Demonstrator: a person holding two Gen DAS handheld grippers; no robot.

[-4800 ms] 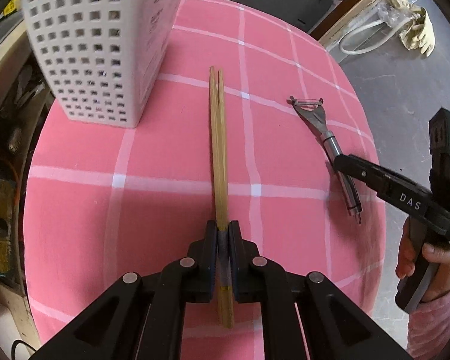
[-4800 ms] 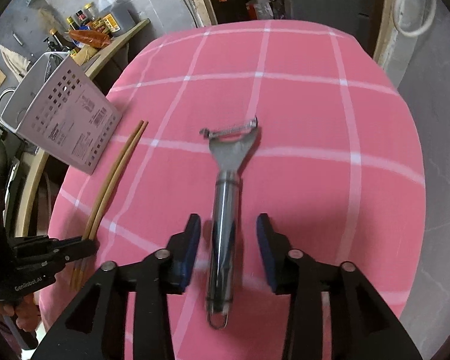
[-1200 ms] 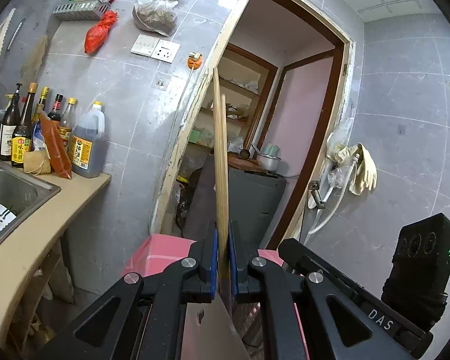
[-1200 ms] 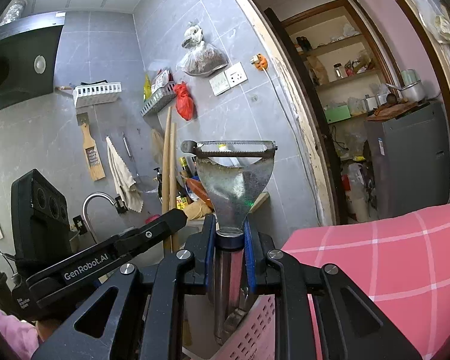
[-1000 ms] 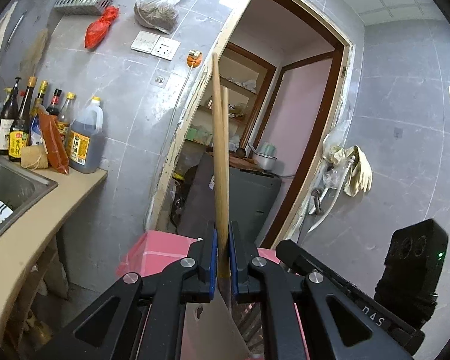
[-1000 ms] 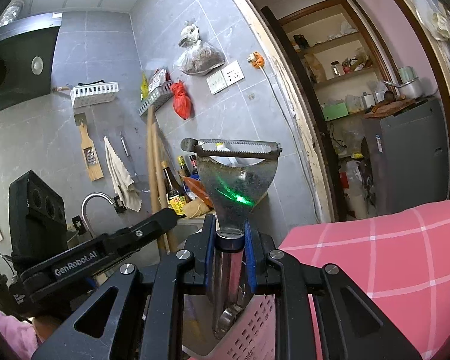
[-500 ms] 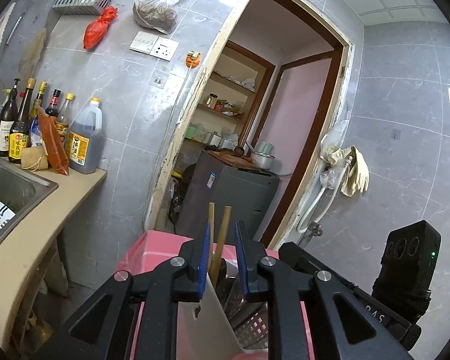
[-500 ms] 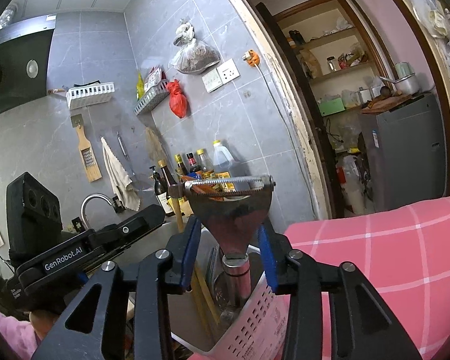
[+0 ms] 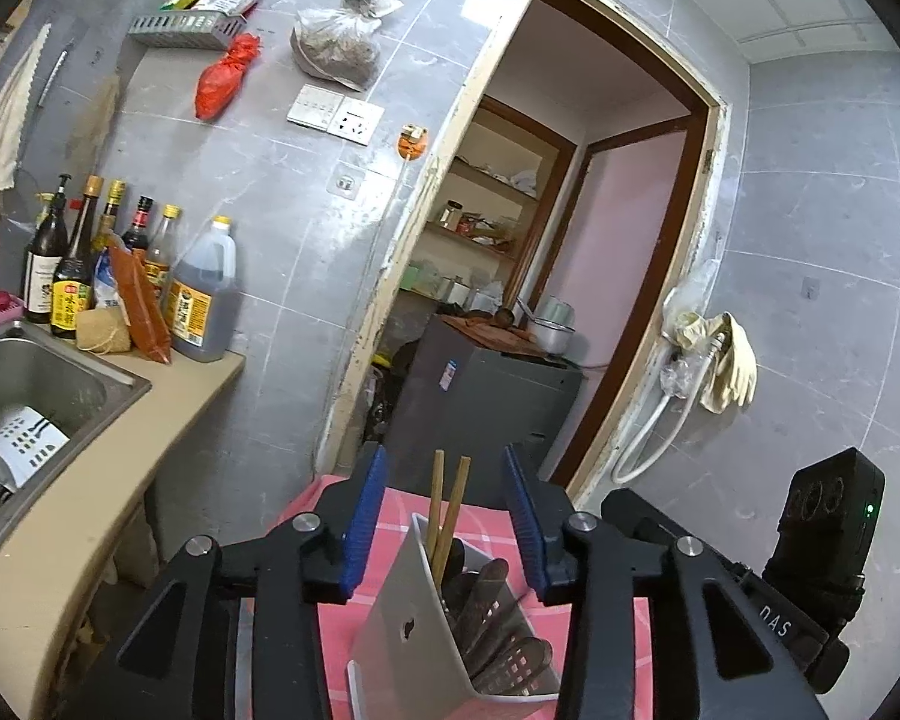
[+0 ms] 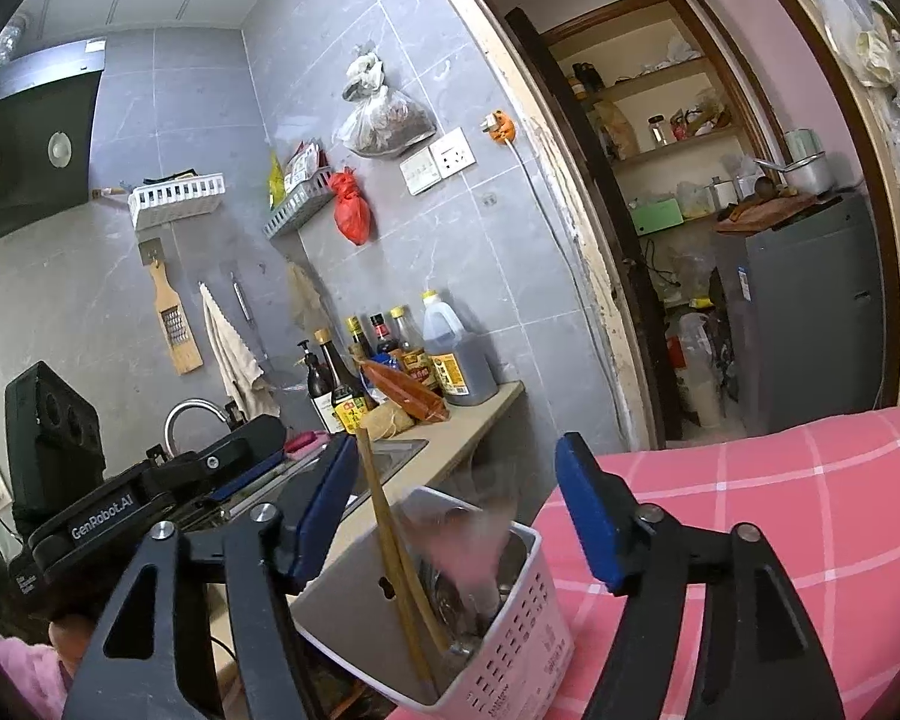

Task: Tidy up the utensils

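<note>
Grey tiled walls, a doorway onto a pantry shelf and a sink counter lined with sauce bottles (image 9: 132, 276) close in this small kitchen. Below them sits the tabletop (image 10: 750, 516) under a pink checked cloth, and on it the white perforated utensil basket (image 10: 510, 654), the place where everything is being gathered.

Both tools hover right over that basket. The left tool (image 9: 444, 525) stands with its blue pads wide apart and grips nothing; the wooden chopsticks (image 9: 444, 510) stand between them, free, their lower ends down inside the basket. The right tool (image 10: 456, 516) is spread just as wide and empty too. Under it, a motion-blurred silvery shape, the peeler (image 10: 480, 534) by my guess, appears to be dropping among the utensils in there.

So the step in hand looks like the release: both items are in the basket. Next, I judge, each tool should lift straight up so no pad snags the chopstick tops, then look for whatever remains on the cloth.

Only the right view catches the blurred peeler and the basket's outer grid wall; the left view instead looks down into the basket at dark spoon-like shapes (image 9: 480, 594).
</note>
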